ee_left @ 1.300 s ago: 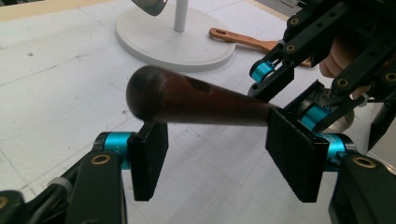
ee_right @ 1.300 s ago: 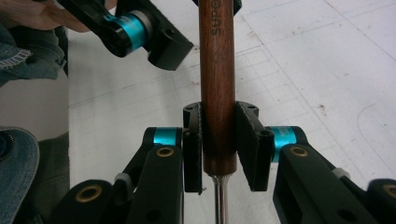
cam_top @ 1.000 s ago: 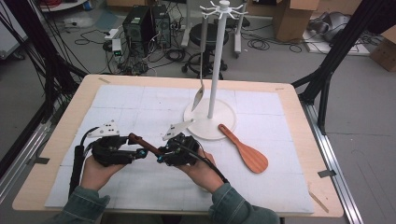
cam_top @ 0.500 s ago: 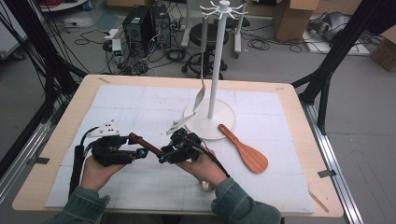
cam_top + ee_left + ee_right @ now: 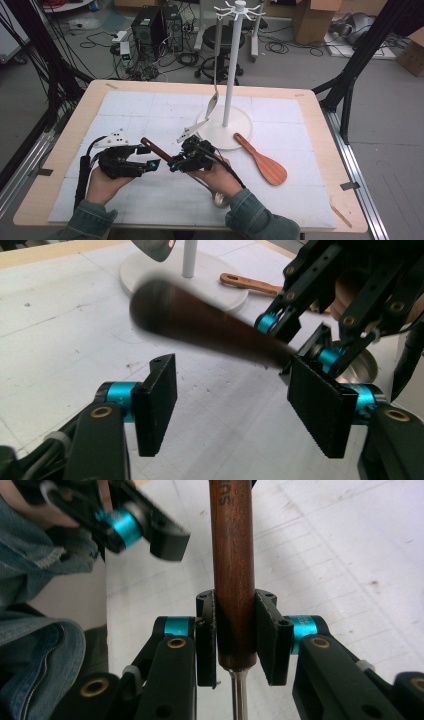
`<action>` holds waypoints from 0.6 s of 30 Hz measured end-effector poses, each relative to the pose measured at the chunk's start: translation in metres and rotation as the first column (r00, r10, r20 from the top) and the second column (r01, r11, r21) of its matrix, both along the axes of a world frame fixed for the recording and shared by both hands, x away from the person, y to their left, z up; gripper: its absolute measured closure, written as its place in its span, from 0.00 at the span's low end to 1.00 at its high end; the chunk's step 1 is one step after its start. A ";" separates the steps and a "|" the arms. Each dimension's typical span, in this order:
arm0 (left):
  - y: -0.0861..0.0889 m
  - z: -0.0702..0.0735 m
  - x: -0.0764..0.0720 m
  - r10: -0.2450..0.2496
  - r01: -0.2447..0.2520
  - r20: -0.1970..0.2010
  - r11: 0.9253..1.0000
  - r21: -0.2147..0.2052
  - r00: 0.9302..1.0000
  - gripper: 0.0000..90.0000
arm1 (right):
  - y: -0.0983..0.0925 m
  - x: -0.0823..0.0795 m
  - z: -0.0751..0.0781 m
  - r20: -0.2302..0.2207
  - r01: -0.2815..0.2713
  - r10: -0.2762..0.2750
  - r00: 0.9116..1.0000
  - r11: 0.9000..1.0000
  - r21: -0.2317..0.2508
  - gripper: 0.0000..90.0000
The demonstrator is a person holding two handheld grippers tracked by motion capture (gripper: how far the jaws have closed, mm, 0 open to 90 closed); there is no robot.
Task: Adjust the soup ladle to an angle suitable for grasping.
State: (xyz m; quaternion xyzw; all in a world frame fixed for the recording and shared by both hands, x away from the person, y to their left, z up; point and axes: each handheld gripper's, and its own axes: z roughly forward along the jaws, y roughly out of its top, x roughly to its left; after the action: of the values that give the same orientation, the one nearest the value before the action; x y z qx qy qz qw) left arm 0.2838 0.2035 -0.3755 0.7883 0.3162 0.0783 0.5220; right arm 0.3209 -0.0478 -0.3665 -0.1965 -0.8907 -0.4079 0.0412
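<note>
The right gripper [image 5: 235, 635] has its fingers [image 5: 272, 630] clamped on the dark wooden handle [image 5: 232, 555] of a ladle, having just closed further; the ladle's metal bowl [image 5: 361, 369] lies low by the near edge of the bench [image 5: 320, 107]. The left gripper [image 5: 240, 400] stands with fingers [image 5: 157, 400] parted, just opened wider, the handle's far end passing above them without touching. Farther right, a wooden spatula [image 5: 262, 162] lies beside the white stand [image 5: 227, 127], where a spoon [image 5: 212, 102] hangs.
</note>
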 end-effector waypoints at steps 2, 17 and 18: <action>0.000 0.000 -0.001 -0.001 0.001 0.002 1.000 -0.002 1.000 0.40 | -0.003 0.000 0.005 0.007 0.016 -0.016 1.000 1.000 0.012 0.82; -0.002 0.000 -0.002 0.002 -0.002 0.015 1.000 0.008 1.000 0.37 | -0.024 0.000 0.041 0.065 0.102 -0.113 0.991 0.982 0.156 0.82; -0.002 0.000 -0.002 0.001 -0.001 0.017 1.000 0.009 1.000 0.36 | -0.025 0.001 0.042 0.072 0.107 -0.120 0.990 0.981 0.164 0.82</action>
State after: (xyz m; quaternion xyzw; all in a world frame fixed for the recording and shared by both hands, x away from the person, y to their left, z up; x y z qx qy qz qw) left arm 0.2821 0.2018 -0.3755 0.7899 0.3118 0.0865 0.5209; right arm 0.3217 -0.0731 -0.3243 -0.2262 -0.8433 -0.4875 -0.0028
